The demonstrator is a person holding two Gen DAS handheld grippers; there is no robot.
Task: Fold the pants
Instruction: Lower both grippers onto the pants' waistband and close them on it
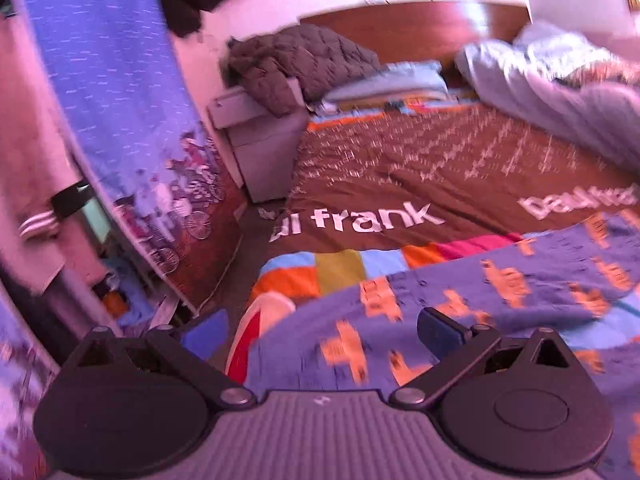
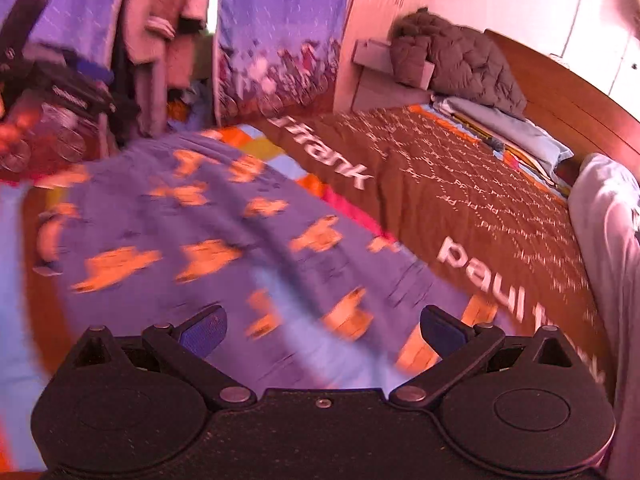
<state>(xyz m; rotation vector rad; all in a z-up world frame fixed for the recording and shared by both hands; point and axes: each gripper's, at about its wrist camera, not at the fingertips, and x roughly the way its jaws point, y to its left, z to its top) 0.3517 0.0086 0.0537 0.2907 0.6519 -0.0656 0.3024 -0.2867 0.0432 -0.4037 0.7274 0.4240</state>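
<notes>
The pants point(image 2: 224, 232) are purple-blue with orange animal prints and lie spread on the near part of the bed. They also show in the left wrist view point(image 1: 480, 312), at lower right. My left gripper point(image 1: 320, 334) is open and empty, above the pants' left edge at the bed's side. My right gripper point(image 2: 322, 330) is open and empty, just above the pants' near right part. Both views are motion-blurred.
The bed has a brown "paul frank" cover point(image 1: 420, 168) with a multicoloured border. A grey nightstand point(image 1: 260, 140) with a dark quilted jacket point(image 1: 304, 64) stands at the head. A grey blanket point(image 1: 560, 92) lies far right. A patterned curtain point(image 1: 112, 92) and hanging clothes are on the left.
</notes>
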